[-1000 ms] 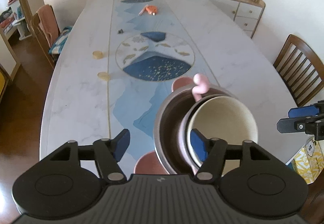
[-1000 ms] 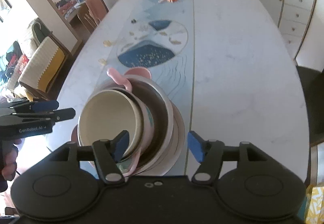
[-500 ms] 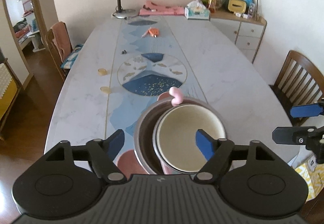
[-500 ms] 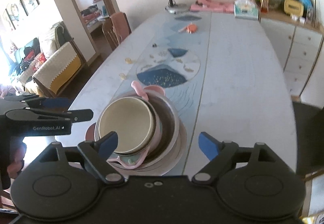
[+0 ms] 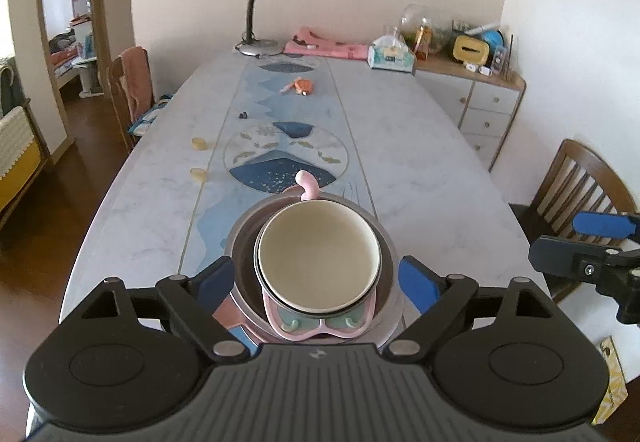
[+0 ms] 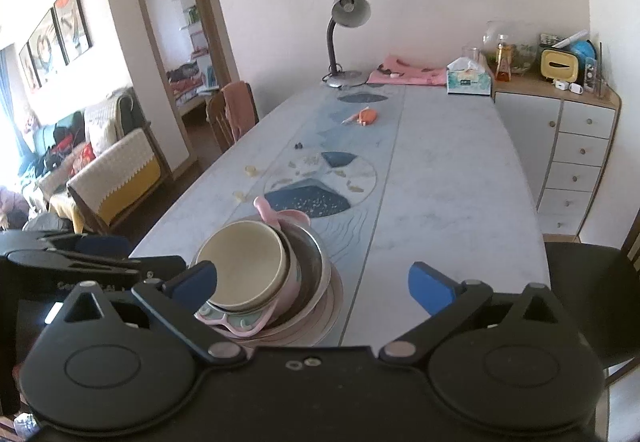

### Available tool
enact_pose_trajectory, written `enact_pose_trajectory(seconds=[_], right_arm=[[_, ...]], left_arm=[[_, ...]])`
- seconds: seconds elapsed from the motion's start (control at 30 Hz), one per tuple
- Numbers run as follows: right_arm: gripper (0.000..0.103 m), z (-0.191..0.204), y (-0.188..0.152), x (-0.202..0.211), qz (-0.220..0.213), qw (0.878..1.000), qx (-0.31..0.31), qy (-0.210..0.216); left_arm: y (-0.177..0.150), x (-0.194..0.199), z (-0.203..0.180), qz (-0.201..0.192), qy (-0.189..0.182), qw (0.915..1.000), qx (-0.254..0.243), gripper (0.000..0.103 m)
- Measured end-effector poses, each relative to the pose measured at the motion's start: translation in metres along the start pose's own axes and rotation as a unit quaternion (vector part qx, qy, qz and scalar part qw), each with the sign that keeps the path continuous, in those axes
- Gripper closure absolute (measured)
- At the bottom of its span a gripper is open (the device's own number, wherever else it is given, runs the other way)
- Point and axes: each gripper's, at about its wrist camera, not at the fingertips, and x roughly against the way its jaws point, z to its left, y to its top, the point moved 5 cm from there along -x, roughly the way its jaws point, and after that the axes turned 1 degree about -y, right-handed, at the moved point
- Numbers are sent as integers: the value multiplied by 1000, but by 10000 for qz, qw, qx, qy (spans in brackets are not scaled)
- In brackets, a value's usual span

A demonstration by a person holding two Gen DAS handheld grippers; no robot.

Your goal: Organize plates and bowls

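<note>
Both tongs spread wide above cream bowl (image 5: pixel 318 256) stack

The left black plastic hand-held gripper (image 5: pixel 316 282) has two blue pads (image 5: pixel 416 280), silver pivot screws and a ribbed body with round side discs. The right black plastic hand-held gripper (image 6: pixel 312 282) looks alike, with blue pads (image 6: pixel 430 286) and a smooth body.

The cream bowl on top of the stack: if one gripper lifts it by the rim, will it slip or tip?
The cream bowl looks smooth and glazed, so it may slip. It sits loosely nested in the pink dish and steel bowl, so it should probably lift free. A one-sided rim pinch would likely tilt it.
</note>
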Motion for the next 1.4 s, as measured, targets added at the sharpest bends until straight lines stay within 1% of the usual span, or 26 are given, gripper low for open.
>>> enact_pose_trajectory(seconds=[0.1,0.2,0.37,0.5,0.57,0.67,0.8,0.93,1.07,1.13,1.2,1.4], right_arm=[[0,-2,-5,5,-84,9999,-69,-10],[0,0,-11,7,-129,9999,-86,-35],[0,6,-18,11,-312,9993,-117,-194],[0,8,-22,14,-364,9987,-254,-267],[0,8,-23,15,-388,9982,-300,-344],[0,8,-23,19,-493,9970,-339,-500],[0,11,-24,19,-456,9973,-310,-481],[0,14,-25,20,-403,9975,-339,-473],[0,16,-26,22,-444,9971,-355,-508],[0,18,-27,22,-408,9976,-349,-435],[0,20,-27,23,-411,9975,-352,-449],[0,24,-28,25,-439,9973,-363,-454]], left_arm=[[-3,6,-3,-58,-60,9999,71,0],[-6,13,-6,-211,-73,9997,122,0],[-10,19,-10,-263,-106,9995,155,0],[-13,24,-13,-367,14,9993,39,0],[-15,26,-13,-366,36,9993,32,0],[-19,28,-10,-335,-9,9993,154,0],[-21,30,-6,-350,47,9992,204,0],[-24,31,-7,-303,7,9994,155,0],[-26,32,-6,-272,-24,9995,157,0],[-27,32,-5,-258,-43,9995,164,0],[-28,32,-5,-243,-49,9996,163,0],[-30,36,-5,-272,-81,9995,127,0]])
